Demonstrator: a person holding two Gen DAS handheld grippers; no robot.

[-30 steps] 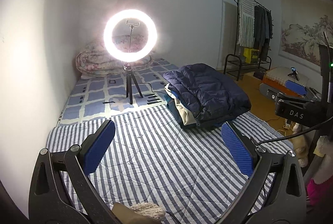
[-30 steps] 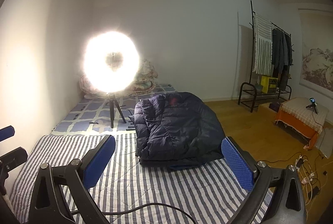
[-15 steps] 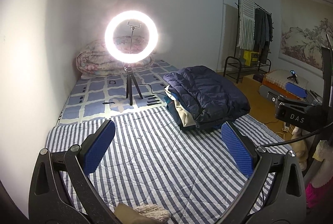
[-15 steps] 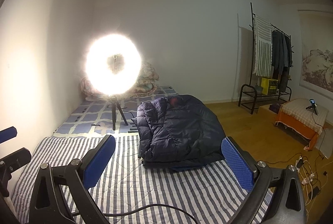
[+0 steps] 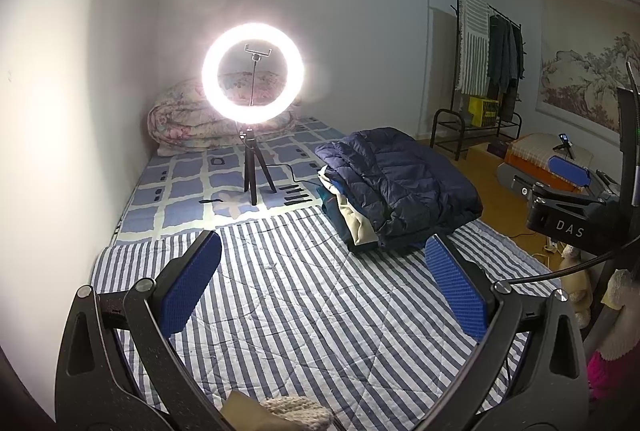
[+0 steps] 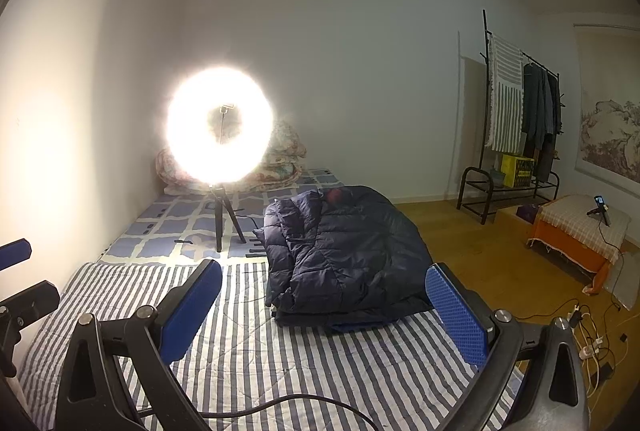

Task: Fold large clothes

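While the left wrist view looks along the bed (image 5: 304,311), the left hand-held gripper (image 5: 322,291) hangs above the striped quilt with its blue pads spread wide and nothing between them. Well ahead of it, toward the bed's right edge, one navy down jacket (image 5: 404,179) lies folded on top of a small stack (image 5: 344,207); at least two other garments show at the stack's edge, one cream and one teal, though how many lie beneath cannot be told. By the look of its quilted, puffy shell the jacket is probably light, soft and springy, with a slick surface that could slide out of a shallow pinch. A hold on a hem or seam edge, with plenty of fabric gathered between the pads, seems safest. One ring light (image 5: 253,73) on a tripod stands behind the stack, and one rolled floral duvet (image 5: 188,123) lies by the wall. The right hand-held gripper (image 5: 568,183) shows at the right border, away from the pile.

From the right wrist view, the right hand-held gripper (image 6: 324,311) is likewise spread wide and empty, short of the down jacket (image 6: 348,255), which lies just beyond its fingertips on the striped quilt. Only this one jacket is visible here; the layers below are hidden. One clothes rack (image 6: 516,135) stands against the far wall.
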